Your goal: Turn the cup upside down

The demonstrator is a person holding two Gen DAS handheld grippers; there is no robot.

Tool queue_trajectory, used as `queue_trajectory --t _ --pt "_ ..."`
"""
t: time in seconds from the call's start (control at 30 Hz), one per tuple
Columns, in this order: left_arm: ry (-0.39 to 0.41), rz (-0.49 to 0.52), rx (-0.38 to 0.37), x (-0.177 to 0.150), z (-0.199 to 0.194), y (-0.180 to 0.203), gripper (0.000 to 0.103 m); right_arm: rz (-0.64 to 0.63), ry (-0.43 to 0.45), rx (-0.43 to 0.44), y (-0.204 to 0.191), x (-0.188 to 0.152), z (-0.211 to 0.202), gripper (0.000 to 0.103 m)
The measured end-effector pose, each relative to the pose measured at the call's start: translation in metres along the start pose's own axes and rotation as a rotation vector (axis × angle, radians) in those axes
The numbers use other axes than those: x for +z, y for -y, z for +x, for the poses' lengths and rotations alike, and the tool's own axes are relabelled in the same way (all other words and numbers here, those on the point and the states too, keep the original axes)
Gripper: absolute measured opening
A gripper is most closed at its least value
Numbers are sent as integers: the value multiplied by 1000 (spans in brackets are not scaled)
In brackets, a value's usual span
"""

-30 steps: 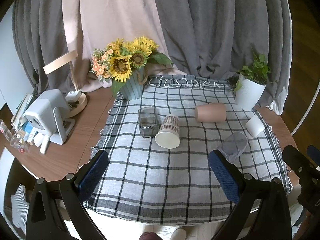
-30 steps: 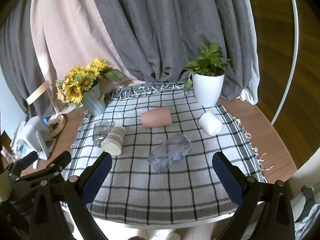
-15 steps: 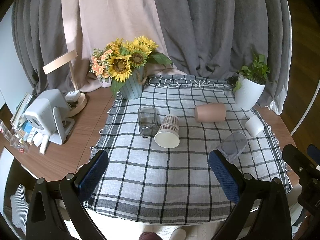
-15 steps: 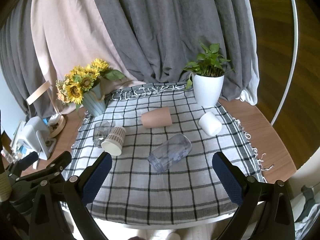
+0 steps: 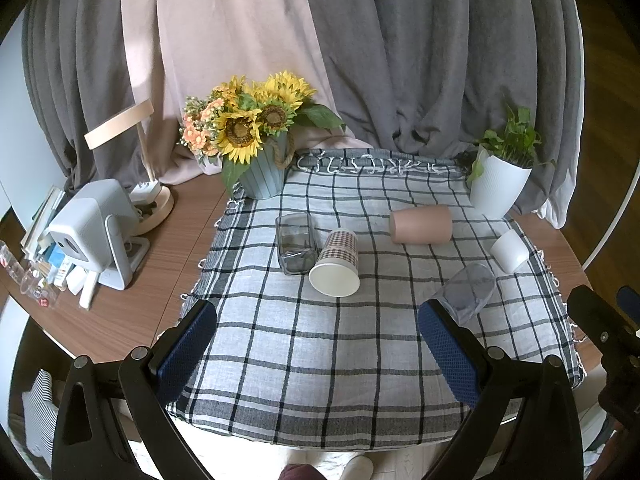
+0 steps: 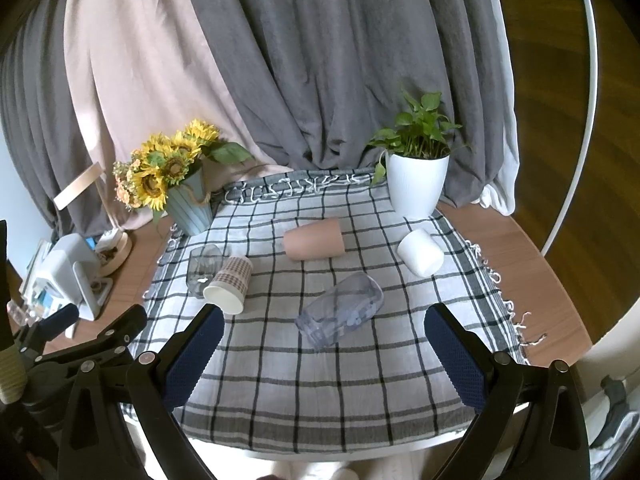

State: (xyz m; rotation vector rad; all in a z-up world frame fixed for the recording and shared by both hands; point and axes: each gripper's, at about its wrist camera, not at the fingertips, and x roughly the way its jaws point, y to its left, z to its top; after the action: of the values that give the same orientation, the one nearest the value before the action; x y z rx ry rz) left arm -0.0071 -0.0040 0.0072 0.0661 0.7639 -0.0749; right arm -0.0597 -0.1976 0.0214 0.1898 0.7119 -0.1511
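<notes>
**Five cups on their sides, both grippers wide and empty**

Nearest the cameras, the left gripper (image 5: 318, 354) hangs over the front edge of the grey-and-white checked tablecloth (image 5: 304, 368) with its blue-padded fingers spread wide, gripping nothing. The right gripper (image 6: 320, 354) hangs likewise, fingers spread and empty.

Just beyond the right gripper lies a clear plastic tumbler (image 6: 340, 308) on its side, mouth towards the front. Left of it, a checked-pattern paper cup (image 5: 336, 268) lies tipped over, its white mouth facing forward, touching a square clear glass (image 5: 295, 242) that also lies on its side. Farther back, a pink smooth cup (image 5: 421, 224) lies sideways mid-cloth, and a small white cup (image 6: 420, 252) lies tilted near the right edge.

At the far end stand a white ribbed pot with a green plant (image 6: 418, 184) and a blue vase of sunflowers (image 5: 256, 152), against grey and pink curtains (image 5: 360, 48).
</notes>
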Motion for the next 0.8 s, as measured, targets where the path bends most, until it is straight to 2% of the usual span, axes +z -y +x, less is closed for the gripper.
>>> queue_trajectory --t 0.57,0.8 --pt "-2 -1 2 0 0 0 103 0 -2 -1 -1 0 0 101" --pt "-28 -2 7 -2 2 -5 103 -1 -19 3 -2 1 8 101"
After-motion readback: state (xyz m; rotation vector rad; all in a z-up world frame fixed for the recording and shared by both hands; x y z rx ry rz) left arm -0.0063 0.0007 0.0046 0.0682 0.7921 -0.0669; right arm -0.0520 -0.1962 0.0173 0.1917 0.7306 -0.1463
